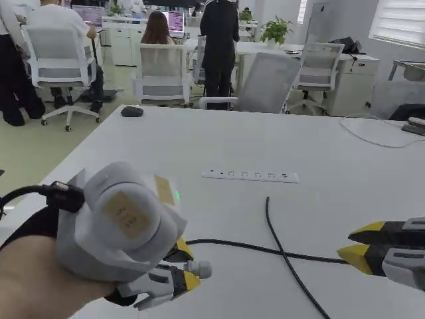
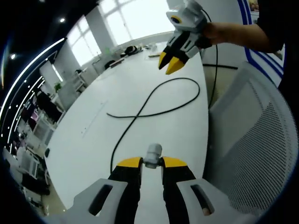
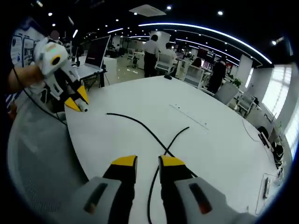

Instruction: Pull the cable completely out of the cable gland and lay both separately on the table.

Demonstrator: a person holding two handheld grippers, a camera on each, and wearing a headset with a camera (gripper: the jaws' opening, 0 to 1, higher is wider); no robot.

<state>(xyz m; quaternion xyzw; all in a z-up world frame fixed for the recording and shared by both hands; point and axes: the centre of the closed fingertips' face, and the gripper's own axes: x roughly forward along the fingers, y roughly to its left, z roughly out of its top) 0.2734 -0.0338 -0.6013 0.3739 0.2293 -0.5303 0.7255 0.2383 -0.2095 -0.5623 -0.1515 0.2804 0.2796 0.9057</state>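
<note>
My left gripper (image 2: 152,163) is shut on a small white cable gland (image 2: 153,154); in the head view it sits low at the left (image 1: 189,269), with the gland (image 1: 201,268) poking out of the jaws. The black cable (image 1: 279,249) lies on the white table (image 1: 199,143), crossing over itself. One end rests close by the left gripper, and in the right gripper view a small gap shows between the cable (image 3: 140,128) and the left gripper (image 3: 77,103). My right gripper (image 3: 148,163) hovers over the cable, open with nothing in it, at the right edge of the head view (image 1: 355,244).
A white power strip (image 1: 250,176) is set into the table middle. A dark mouse (image 1: 131,111) lies near the far edge, a thin white cable (image 1: 372,136) at far right. Office chairs (image 1: 269,83) and several people stand beyond the table.
</note>
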